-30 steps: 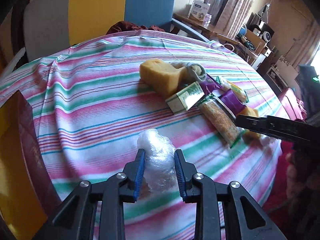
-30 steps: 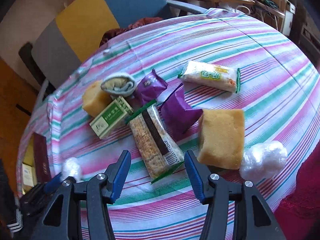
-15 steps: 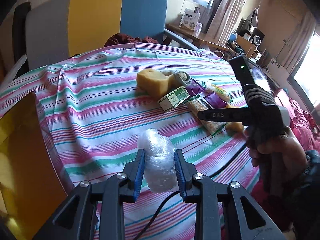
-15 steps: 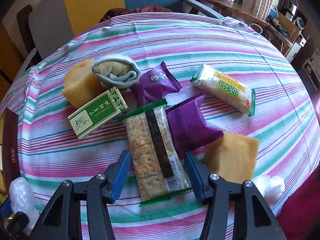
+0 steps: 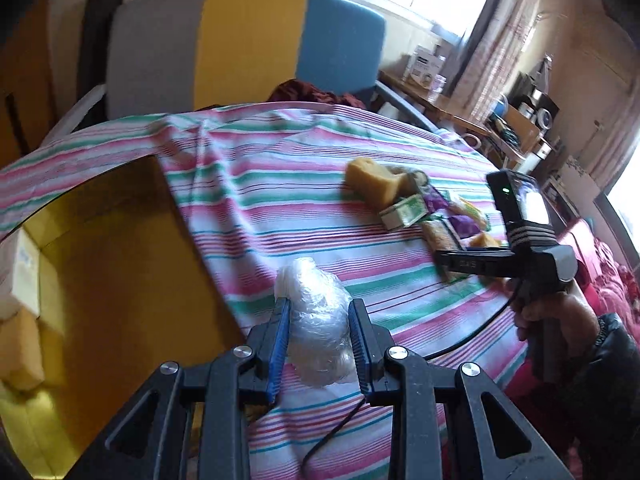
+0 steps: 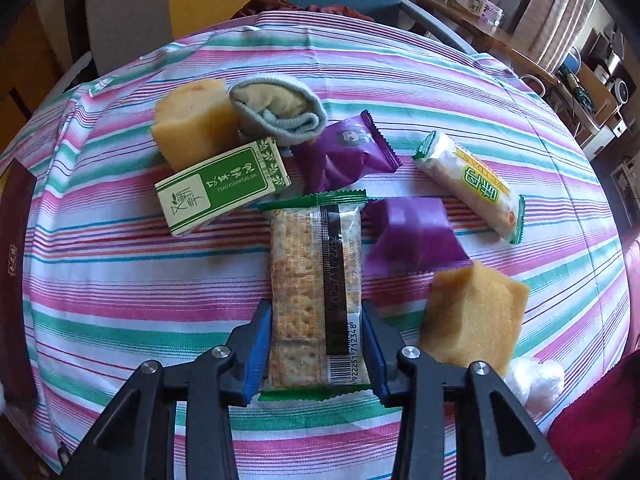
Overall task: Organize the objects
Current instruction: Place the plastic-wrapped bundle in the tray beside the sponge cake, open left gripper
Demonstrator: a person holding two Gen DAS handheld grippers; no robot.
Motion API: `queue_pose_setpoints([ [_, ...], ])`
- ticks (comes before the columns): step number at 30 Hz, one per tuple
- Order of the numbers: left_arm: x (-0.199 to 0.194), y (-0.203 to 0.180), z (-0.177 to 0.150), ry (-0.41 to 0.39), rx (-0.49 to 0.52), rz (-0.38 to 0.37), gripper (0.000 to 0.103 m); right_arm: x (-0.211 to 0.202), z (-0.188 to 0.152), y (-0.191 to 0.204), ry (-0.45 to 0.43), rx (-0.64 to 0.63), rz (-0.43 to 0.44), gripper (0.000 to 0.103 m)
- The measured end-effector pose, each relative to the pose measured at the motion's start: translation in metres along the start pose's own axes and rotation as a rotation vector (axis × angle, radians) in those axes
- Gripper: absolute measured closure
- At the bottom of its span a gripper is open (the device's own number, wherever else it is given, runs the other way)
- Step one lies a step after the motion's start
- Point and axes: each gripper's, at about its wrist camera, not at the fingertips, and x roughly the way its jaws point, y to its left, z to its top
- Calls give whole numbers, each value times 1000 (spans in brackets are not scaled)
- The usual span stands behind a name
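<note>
- the left gripper (image 5: 319,330) has its fingers pressed against both sides of a crumpled ball of clear plastic wrap (image 5: 318,326), lifted off the striped tablecloth (image 5: 280,208) near the table's left edge — probably being carried toward the yellow box (image 5: 100,280) just beside it
- that box already holds a pale sponge-like block (image 5: 20,344), so it looks like the collecting spot
- the right gripper (image 6: 317,346) straddles the near end of the cracker packet (image 6: 316,280), blue pads touching or almost touching its edges; whether it is truly squeezing i cannot tell
- the packet lies lengthwise between the fingers, so closing across its narrow width should hold it
- around it — green tea-oil box (image 6: 222,186), two purple sachets (image 6: 348,152), yellow sponge (image 6: 474,316), rolled grey sock (image 6: 280,110), all waiting on the cloth
- a second plastic wad (image 6: 534,380) sits at the table's right edge
</note>
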Motion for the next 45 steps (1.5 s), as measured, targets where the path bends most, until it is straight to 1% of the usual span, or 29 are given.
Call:
queue_pose_setpoints([
  [4, -13, 35, -11, -4, -64, 69, 73, 1, 0, 0, 0, -13, -4, 61],
  [7, -25, 56, -19, -6, -104, 103, 73, 1, -1, 0, -2, -20, -9, 61],
  [11, -47, 84, -29, -27, -148, 158, 73, 2, 0, 2, -4, -26, -12, 61],
  [12, -52, 91, -31, -32, -156, 174, 73, 3, -1, 9, -5, -27, -13, 61],
  [15, -67, 112, -39, -36, -185, 237, 73, 2, -4, 11, -7, -33, -15, 61],
  [20, -80, 153, -57, -14, -240, 357, 73, -3, -10, 14, -9, -42, -17, 61],
  [24, -77, 176, -69, 19, -265, 418, 73, -3, -11, 18, -12, -51, -20, 61],
  [30, -70, 189, -83, 49, -276, 457, 72, -4, -12, 21, -13, -54, -22, 61],
  [38, -70, 193, -88, 40, -277, 506, 69, -4, -12, 23, -15, -59, -24, 61],
  [39, -71, 192, -89, 37, -273, 511, 68, -4, -12, 23, -15, -59, -24, 61],
  [40, -71, 190, -89, 33, -270, 518, 61, -4, -12, 23, -15, -58, -24, 61],
  [41, -72, 189, -89, 28, -270, 527, 52, -4, -13, 23, -15, -58, -24, 61],
  [43, -76, 188, -90, 14, -276, 523, 49, -5, -13, 24, -15, -59, -23, 61],
  [45, -78, 186, -90, 4, -271, 532, 49, -6, -14, 26, -15, -60, -24, 61],
])
